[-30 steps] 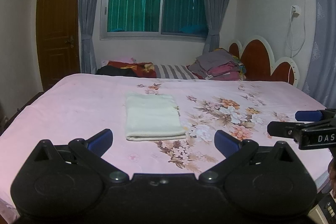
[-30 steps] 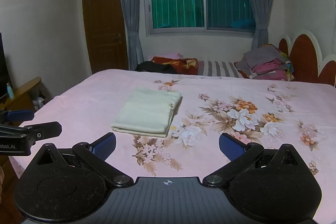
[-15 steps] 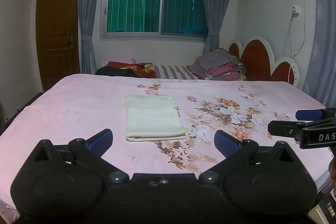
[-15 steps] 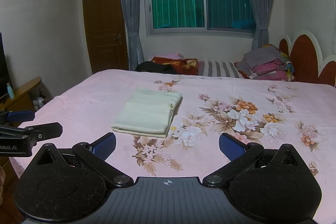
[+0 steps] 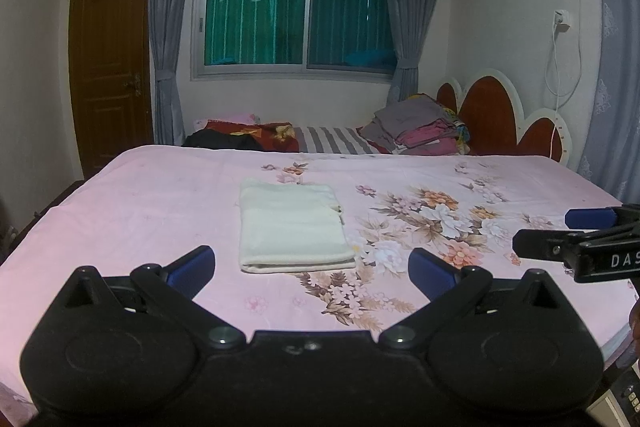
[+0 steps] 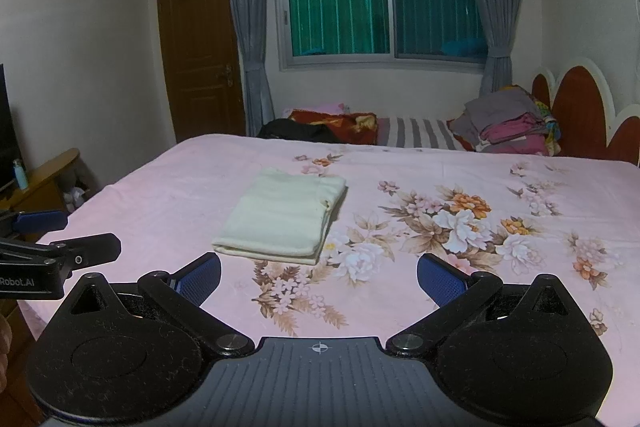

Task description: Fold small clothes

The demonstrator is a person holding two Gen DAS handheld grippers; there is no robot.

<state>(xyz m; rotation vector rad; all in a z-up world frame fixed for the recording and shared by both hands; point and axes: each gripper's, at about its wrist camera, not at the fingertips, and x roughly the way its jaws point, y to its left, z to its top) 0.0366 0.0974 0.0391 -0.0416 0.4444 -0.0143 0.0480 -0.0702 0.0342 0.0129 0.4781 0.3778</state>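
A cream garment (image 5: pixel 292 227) lies folded into a neat rectangle on the pink floral bedsheet (image 5: pixel 160 211); in the right wrist view the same folded garment (image 6: pixel 284 215) sits left of centre. My left gripper (image 5: pixel 312 269) hovers open just short of the garment's near edge, touching nothing. My right gripper (image 6: pixel 319 277) is open too, held back from the garment with nothing between its fingers. Each gripper shows in the other's view: the right gripper (image 5: pixel 576 235) at the right edge, the left gripper (image 6: pixel 60 239) at the left edge.
A pile of folded clothes (image 5: pixel 420 131) and striped bedding (image 5: pixel 332 141) sit at the far side by the red headboard (image 5: pixel 492 119). A wooden door (image 6: pixel 200 55) and a low wooden stand (image 6: pixel 44 179) are to the left. The bed's near edge runs under both grippers.
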